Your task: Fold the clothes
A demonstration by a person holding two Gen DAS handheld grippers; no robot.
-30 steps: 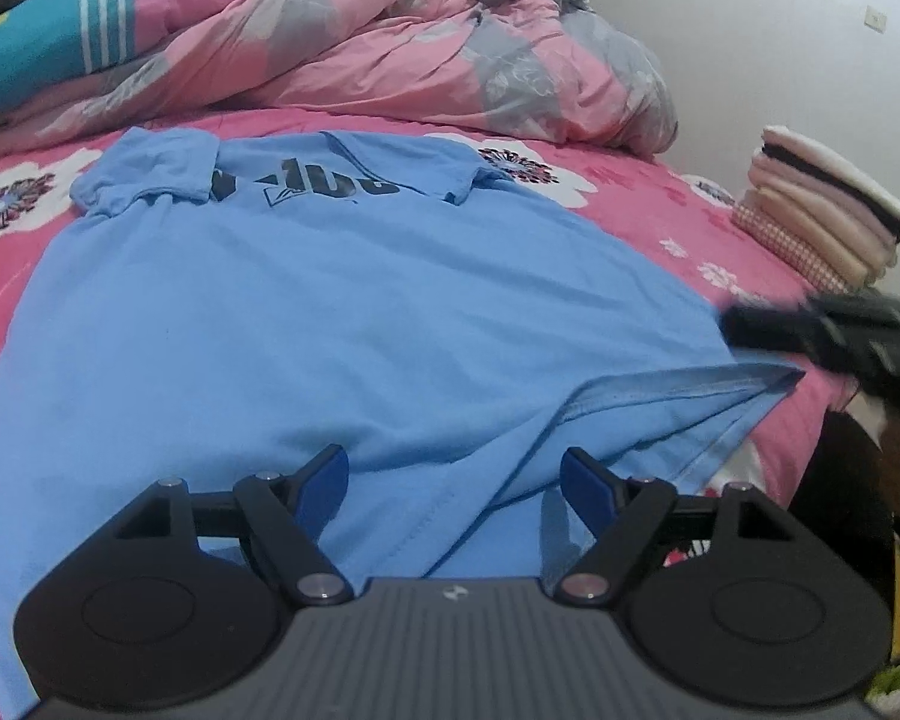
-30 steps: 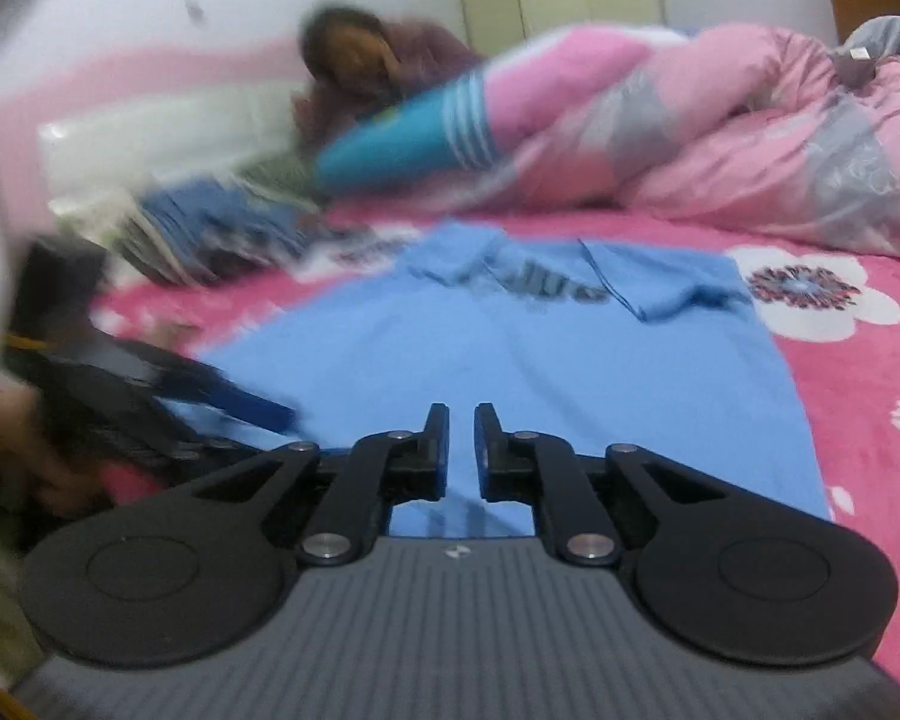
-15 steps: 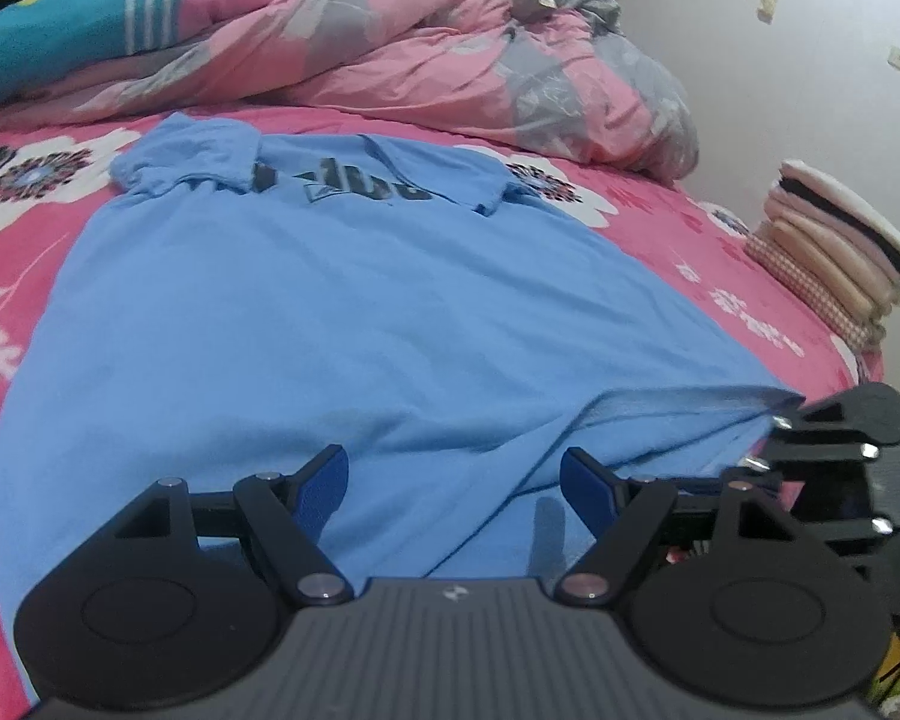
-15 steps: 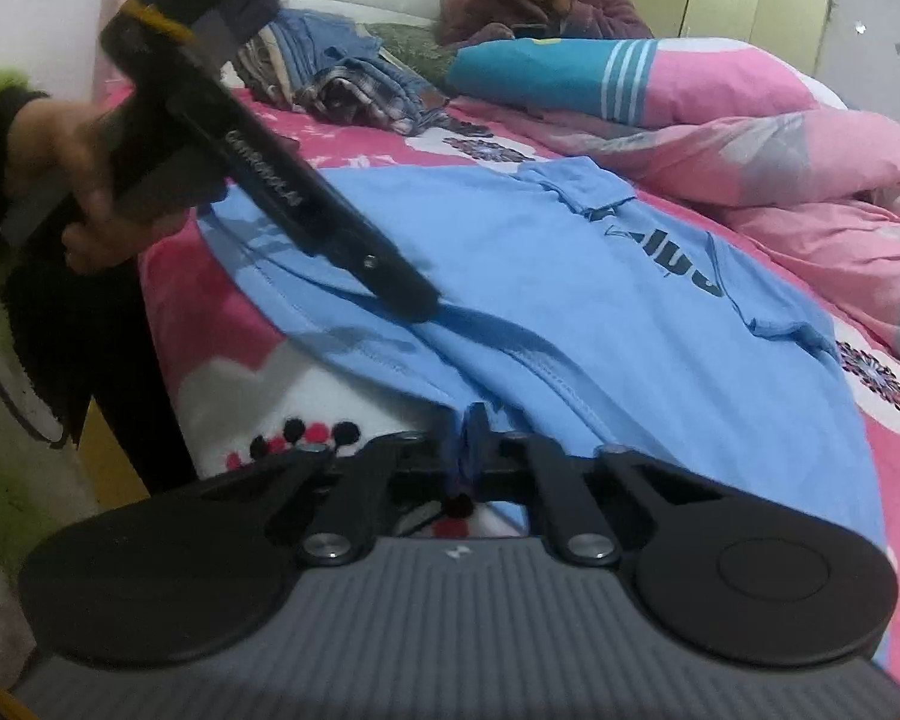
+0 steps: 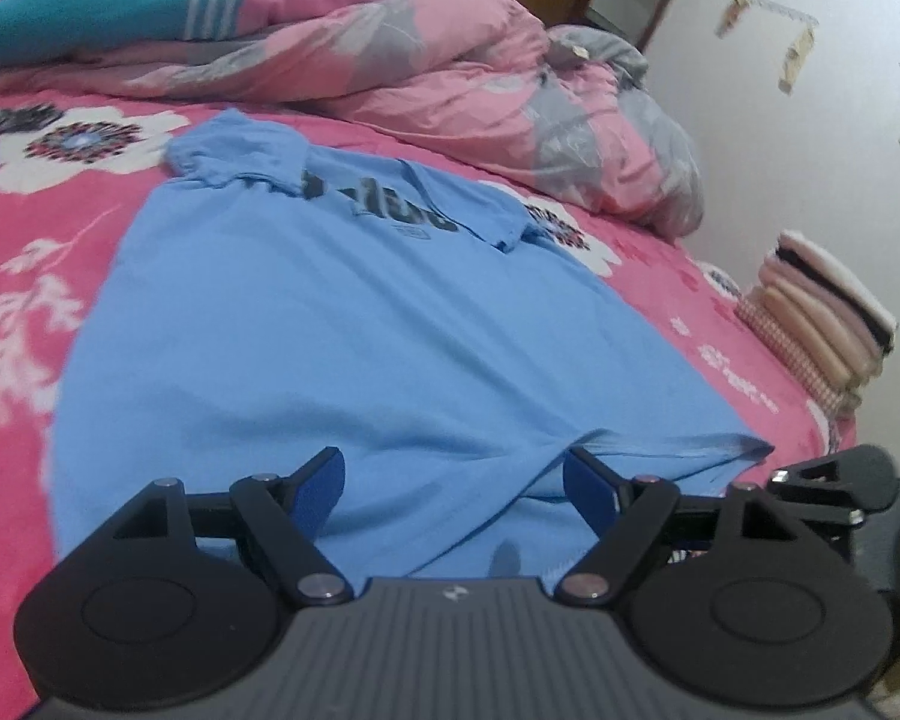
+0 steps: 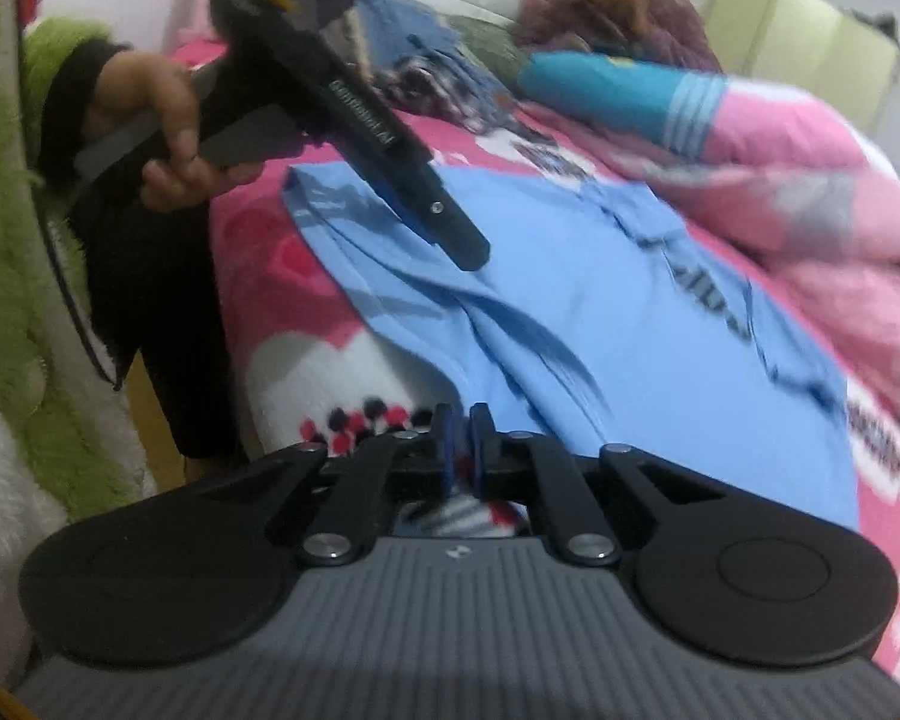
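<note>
Shirt position: where do we log it?

We log the blue T-shirt [image 5: 342, 330] spread flat on the bed [image 5: 48, 228]. Its collar end is far from us and both sleeves are turned in over the dark chest print. The hem is nearest us, at the bed's edge, and rumpled into a loose fold.

Left claw [image 5: 453, 480]?

We see its blue pads [image 5: 324, 480] wide apart, with shirt cloth lying between and beyond them. Neither pad presses on the fabric. From the right wrist view, a hand [image 6: 162, 120] holds it slanted down over the hem corner. We cannot tell whether its tip touches the cloth.

Right claw [image 6: 462, 438]?

Its jaws are opening, with only a narrow gap so far. We make out no cloth in that gap, and the shirt's folded hem lies just to the right of the fingers. Flowered sheet shows underneath. From the left wrist view it sits just beside the hem's right corner, off the bed's edge.

Surroundings?

A pink and grey quilt [image 5: 450, 72] is bunched beyond the collar. A stack of folded clothes [image 5: 822, 324] stands by the wall, well apart from the shirt. A loose heap of garments [image 6: 438, 72] lies at the head of the bed, and another person [image 6: 618, 12] sits there, blurred.
</note>
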